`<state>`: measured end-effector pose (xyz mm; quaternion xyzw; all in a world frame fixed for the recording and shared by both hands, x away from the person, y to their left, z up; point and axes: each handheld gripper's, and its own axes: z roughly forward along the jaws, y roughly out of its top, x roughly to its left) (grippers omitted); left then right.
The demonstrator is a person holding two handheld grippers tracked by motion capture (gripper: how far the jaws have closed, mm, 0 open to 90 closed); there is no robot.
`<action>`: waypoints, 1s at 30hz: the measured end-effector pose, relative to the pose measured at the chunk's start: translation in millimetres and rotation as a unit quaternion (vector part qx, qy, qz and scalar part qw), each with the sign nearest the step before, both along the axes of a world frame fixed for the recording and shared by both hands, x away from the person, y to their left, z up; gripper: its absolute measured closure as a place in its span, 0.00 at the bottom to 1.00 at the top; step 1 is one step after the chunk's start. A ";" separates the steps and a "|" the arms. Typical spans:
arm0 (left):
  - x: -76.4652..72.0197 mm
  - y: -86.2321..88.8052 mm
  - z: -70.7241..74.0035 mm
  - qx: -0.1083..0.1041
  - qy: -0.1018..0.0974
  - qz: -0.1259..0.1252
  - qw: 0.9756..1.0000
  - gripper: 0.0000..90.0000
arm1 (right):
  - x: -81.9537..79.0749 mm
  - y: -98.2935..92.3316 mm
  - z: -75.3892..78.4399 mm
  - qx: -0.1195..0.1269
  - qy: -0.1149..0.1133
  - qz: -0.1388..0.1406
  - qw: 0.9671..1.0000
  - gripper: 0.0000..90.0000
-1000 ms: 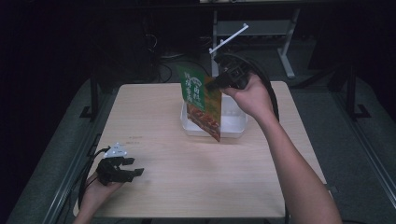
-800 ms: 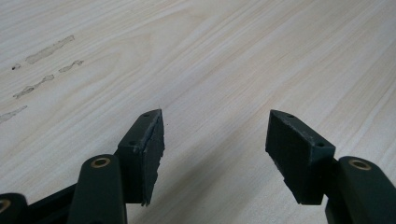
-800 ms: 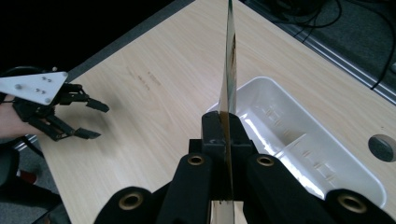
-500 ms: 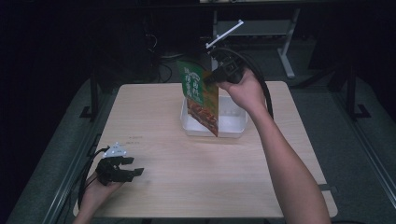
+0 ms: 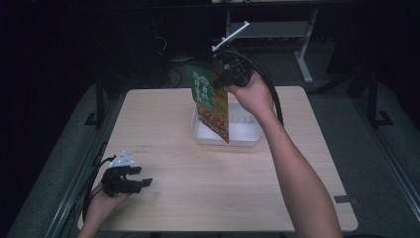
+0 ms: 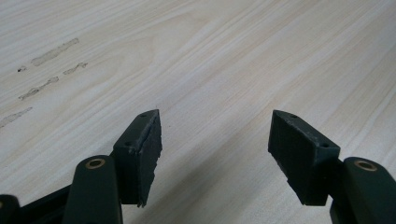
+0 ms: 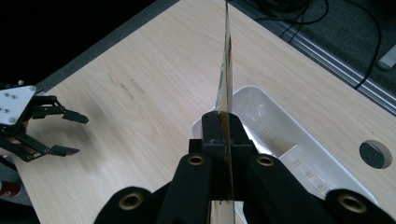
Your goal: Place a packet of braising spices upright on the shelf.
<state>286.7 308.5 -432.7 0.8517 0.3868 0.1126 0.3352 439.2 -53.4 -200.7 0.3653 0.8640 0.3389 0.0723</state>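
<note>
Right gripper clamped on the top edge of a green snack pouch, jaws pressed flat on the thin film, held up above the table's far edge. Pouch hanging upright, lower corner over the near rim of the white plastic tray, which sits on the wooden table toward the far edge. Left gripper resting near the near left corner, jaws spread wide with nothing between.

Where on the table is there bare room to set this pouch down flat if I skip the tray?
Bare wood runs across the table between the white tray and the near edge, right of the left tool. The strip left of the tray is bare too. The far middle is crowded: the right tool hangs the pouch over the tray.
</note>
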 end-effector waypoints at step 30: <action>-0.1 1.3 1.4 -0.001 -0.002 -0.001 1.000 0.38 | 20.4 2.4 -11.8 0.009 -0.006 -0.030 0.999 1.00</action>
